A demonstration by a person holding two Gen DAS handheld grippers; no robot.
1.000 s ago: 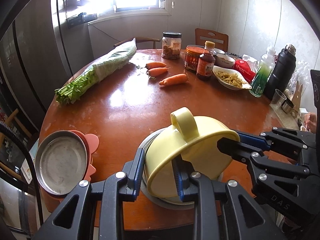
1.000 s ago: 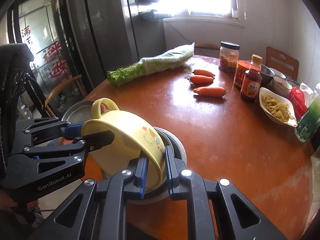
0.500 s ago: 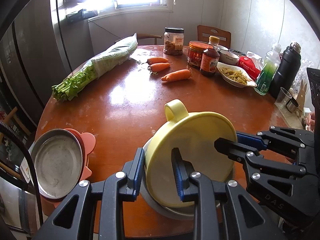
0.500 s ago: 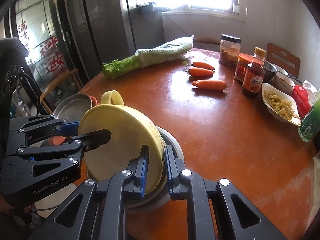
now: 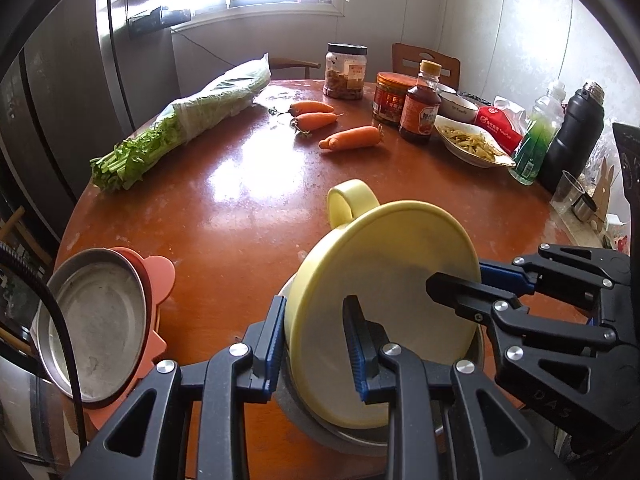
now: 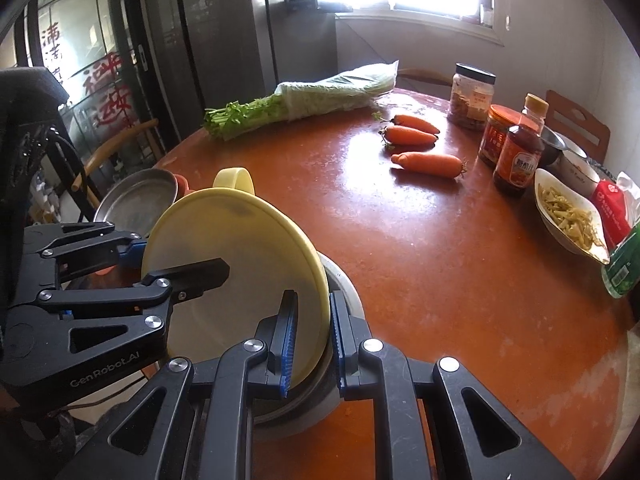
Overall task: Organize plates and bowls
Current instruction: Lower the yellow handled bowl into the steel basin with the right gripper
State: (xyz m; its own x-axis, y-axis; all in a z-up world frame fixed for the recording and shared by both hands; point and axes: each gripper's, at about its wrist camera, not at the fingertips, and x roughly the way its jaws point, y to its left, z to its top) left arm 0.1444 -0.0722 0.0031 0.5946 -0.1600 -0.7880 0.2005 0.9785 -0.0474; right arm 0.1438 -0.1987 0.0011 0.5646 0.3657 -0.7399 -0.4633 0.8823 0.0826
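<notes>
A yellow bowl [image 5: 392, 280] with a loop handle stands tilted on its edge, its inside facing me, its lower rim resting in a grey metal bowl [image 5: 320, 436] at the table's near edge. My left gripper [image 5: 314, 312] is shut on the yellow bowl's left rim. My right gripper [image 5: 460, 276] is shut on its right rim. In the right wrist view the yellow bowl [image 6: 232, 256] sits between my right gripper [image 6: 312, 300] and my left gripper [image 6: 176, 256], over the grey bowl [image 6: 346, 286]. A steel plate [image 5: 96, 320] lies on a pink dish [image 5: 160, 272] at the left.
Three carrots [image 5: 352, 138], bagged celery [image 5: 188, 124], jars [image 5: 346, 72], a sauce bottle [image 5: 420, 108], a dish of food [image 5: 472, 144], a green bottle [image 5: 538, 136] and a black flask [image 5: 576, 136] fill the table's far half. A fridge stands left.
The yellow bowl has turned from bottom-up to showing its inside, and has sunk a little toward the grey bowl. Both grippers stayed shut on its rim and came down with it.
</notes>
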